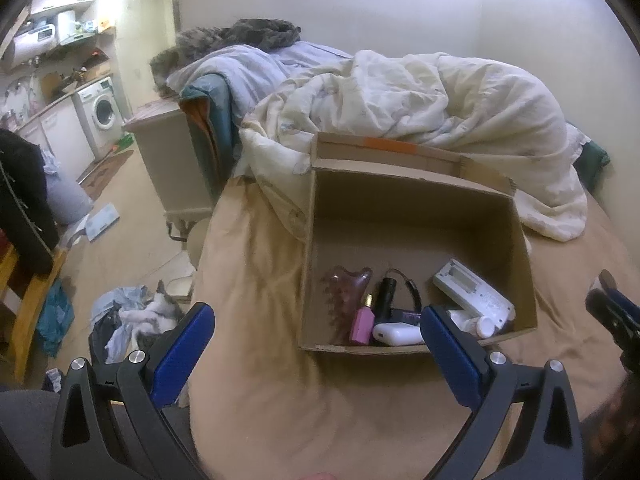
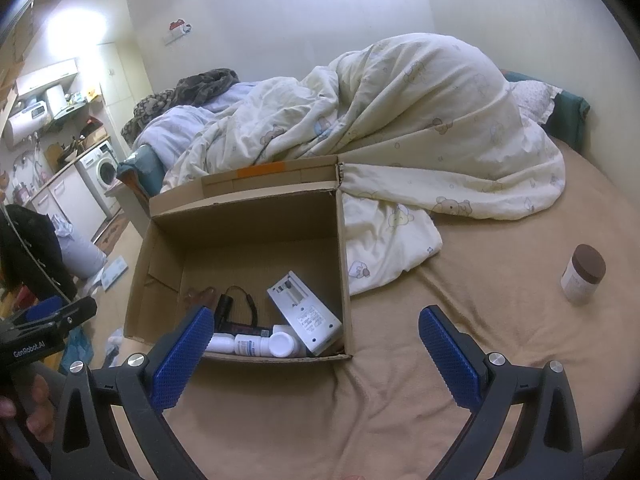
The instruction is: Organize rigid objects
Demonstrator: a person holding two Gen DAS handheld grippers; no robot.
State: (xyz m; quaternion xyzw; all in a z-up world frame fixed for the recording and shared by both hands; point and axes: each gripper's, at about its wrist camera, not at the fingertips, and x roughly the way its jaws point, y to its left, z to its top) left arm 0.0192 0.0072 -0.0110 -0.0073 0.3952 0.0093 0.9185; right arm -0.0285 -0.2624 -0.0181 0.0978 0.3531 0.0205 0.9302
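An open cardboard box [image 1: 416, 220] stands on the tan bed sheet; it also shows in the right wrist view [image 2: 256, 216]. Inside lie a reddish comb-like tool [image 1: 346, 284], a pink bottle [image 1: 362, 322], a black flashlight [image 1: 388, 292], a white case [image 1: 398, 334], a white pill bottle [image 2: 264, 345] and a white flat device [image 2: 306, 312]. A jar with a brown lid [image 2: 583, 274] stands on the sheet, right of the box. My left gripper [image 1: 316, 332] is open and empty before the box's near wall. My right gripper [image 2: 314, 332] is open and empty, near the box's front right corner.
A crumpled cream duvet [image 2: 420, 120] lies behind and right of the box. The bed's left edge drops to a floor with clothes and a cat [image 1: 154, 312]. A wooden chair [image 1: 28, 280] stands far left. A washing machine [image 1: 102, 114] is in the back.
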